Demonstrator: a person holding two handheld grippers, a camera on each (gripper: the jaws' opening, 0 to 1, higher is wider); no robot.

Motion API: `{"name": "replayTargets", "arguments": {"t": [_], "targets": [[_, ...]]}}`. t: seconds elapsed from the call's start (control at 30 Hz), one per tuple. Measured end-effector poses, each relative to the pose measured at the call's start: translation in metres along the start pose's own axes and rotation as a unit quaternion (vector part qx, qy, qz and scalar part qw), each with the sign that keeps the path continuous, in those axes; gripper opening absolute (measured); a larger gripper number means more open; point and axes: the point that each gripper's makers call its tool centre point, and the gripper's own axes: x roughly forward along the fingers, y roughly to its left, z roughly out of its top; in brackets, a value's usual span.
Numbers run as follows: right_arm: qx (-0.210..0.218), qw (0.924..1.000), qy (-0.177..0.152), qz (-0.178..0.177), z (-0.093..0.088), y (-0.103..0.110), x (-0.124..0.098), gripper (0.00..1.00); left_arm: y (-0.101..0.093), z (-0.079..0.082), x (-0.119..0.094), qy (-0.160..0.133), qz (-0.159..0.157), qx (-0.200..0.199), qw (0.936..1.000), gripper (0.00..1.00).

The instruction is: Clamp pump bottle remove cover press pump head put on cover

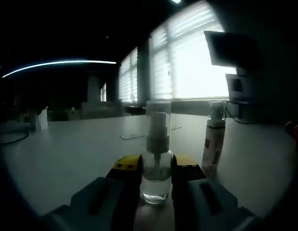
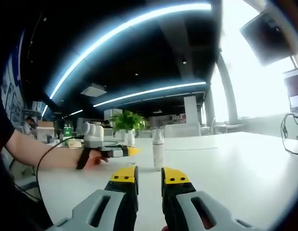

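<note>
A clear pump bottle (image 1: 156, 163) with a transparent cover over its white pump head stands upright on the white table (image 1: 67, 154). My left gripper (image 1: 156, 169) is shut on its lower body, one yellow-tipped jaw on each side. In the right gripper view, a hand holds the left gripper (image 2: 131, 151) at centre left, pointing right; the clamped bottle is hard to make out there. My right gripper (image 2: 150, 176) hovers over the table (image 2: 235, 163), nearer than the left one. Its jaws stand a narrow gap apart with nothing between them.
A second bottle (image 1: 214, 139), white with an orange label and a clear cap, stands just right of the clamped one; it is the second bottle (image 2: 158, 147) right of the left gripper's tip. Monitors (image 1: 230, 48) and cables sit at the table's right side. A cable (image 2: 48, 159) trails by the person's forearm.
</note>
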Motion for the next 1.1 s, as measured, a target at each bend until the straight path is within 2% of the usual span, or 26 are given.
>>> {"name": "replayTargets", "arguments": {"t": [0.57, 0.7, 0.83, 1.1], "targets": [[-0.001, 1.0, -0.001, 0.0, 0.0, 0.0, 0.0, 0.14, 0.001, 0.001, 0.0, -0.001, 0.001, 0.0, 1.0, 0.15], [-0.002, 1.0, -0.004, -0.005, 0.001, -0.002, 0.0, 0.14, -0.002, 0.0, 0.002, 0.0, -0.009, 0.003, 1.0, 0.16], [-0.002, 1.0, -0.004, -0.005, 0.001, -0.002, 0.0, 0.14, -0.006, 0.002, 0.0, -0.002, -0.021, 0.001, 0.9998, 0.23], [-0.002, 1.0, -0.002, -0.003, 0.001, -0.001, 0.0, 0.14, -0.01, 0.001, -0.004, 0.001, -0.025, 0.003, 0.9997, 0.23]]}}
